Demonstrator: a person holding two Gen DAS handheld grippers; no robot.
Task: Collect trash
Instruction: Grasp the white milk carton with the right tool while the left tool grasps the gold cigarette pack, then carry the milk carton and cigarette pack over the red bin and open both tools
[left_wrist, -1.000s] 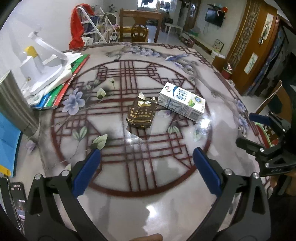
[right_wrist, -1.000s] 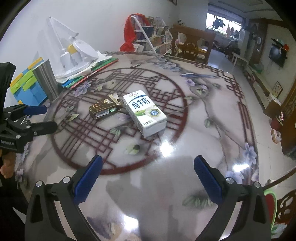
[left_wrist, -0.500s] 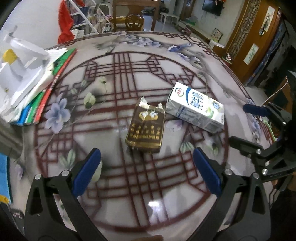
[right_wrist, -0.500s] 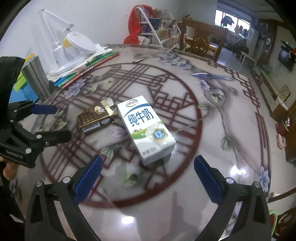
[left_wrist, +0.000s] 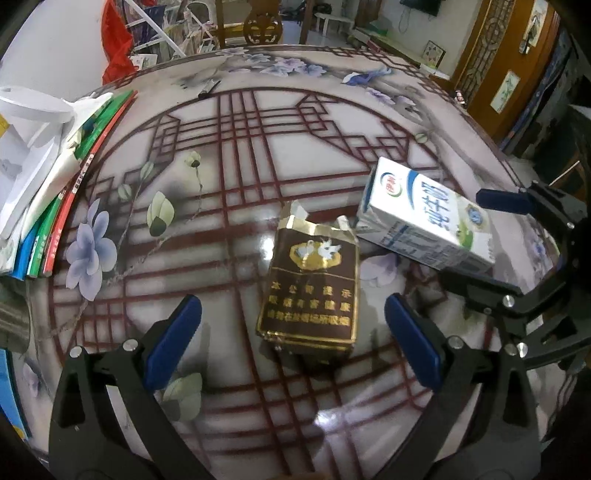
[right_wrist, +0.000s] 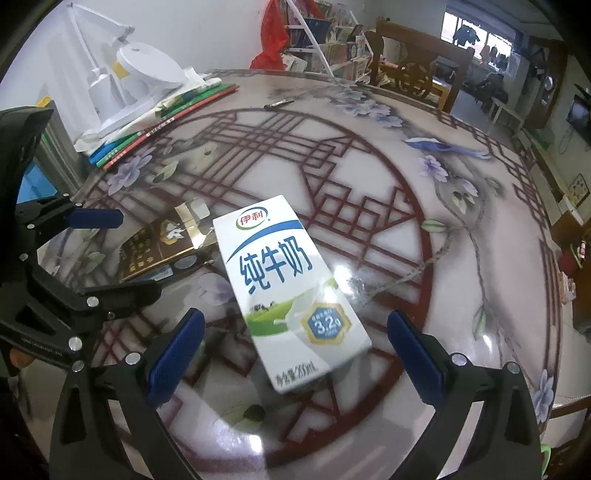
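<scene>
A brown and gold cigarette pack (left_wrist: 310, 288) with a torn top lies flat on the patterned table (left_wrist: 258, 147). My left gripper (left_wrist: 293, 341) is open, its blue pads either side of the pack's near end. A white milk carton (right_wrist: 284, 280) lies on its side right of the pack, touching its top corner. My right gripper (right_wrist: 295, 349) is open, with the carton's near end between its fingertips. In the left wrist view the carton (left_wrist: 424, 218) and the right gripper (left_wrist: 476, 240) show at the right. The right wrist view shows the pack (right_wrist: 162, 245) and the left gripper (right_wrist: 129, 254) at the left.
A stack of books (left_wrist: 62, 206) with a white desk lamp (right_wrist: 136, 77) on it lies at the table's left edge, beside a metal cup (right_wrist: 59, 151). A dark pen (right_wrist: 279, 104) lies far back. Wooden chairs (right_wrist: 417, 70) stand beyond the table.
Both grippers have moved forward and down towards the table. The cigarette pack now sits between the left pads and the milk carton between the right pads. Neither item has moved.
</scene>
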